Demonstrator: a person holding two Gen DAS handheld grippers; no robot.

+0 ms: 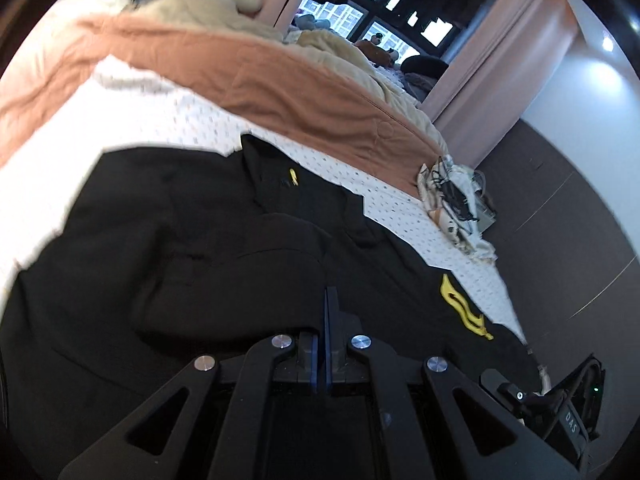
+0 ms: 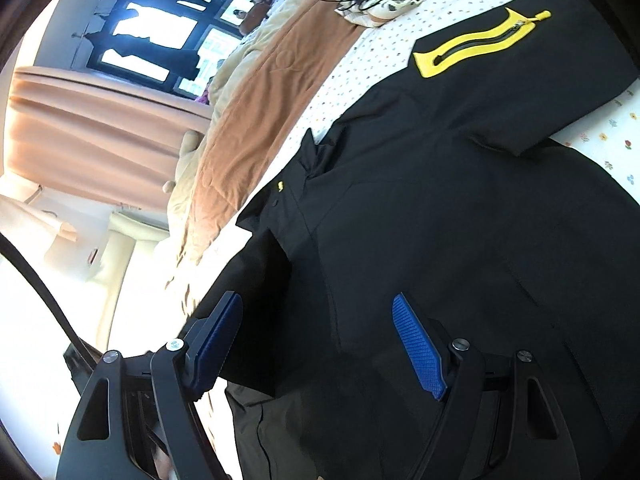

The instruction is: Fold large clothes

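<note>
Black jacket (image 1: 208,232): it's spread flat across the dotted white sheet (image 1: 168,120), near the bed's front edge, so you can fold it.
Tan blanket (image 1: 280,84): bunched toward the far side, keeping your folding area free.
Yellow sleeve pocket (image 2: 476,46): marks the outstretched sleeve, likely your next fold.
Right gripper (image 2: 324,344): your jaws stand wide apart over the jacket body, holding nothing.
Left gripper (image 1: 327,320): pads pressed together; whether they pinch fabric, you cannot tell.
</note>
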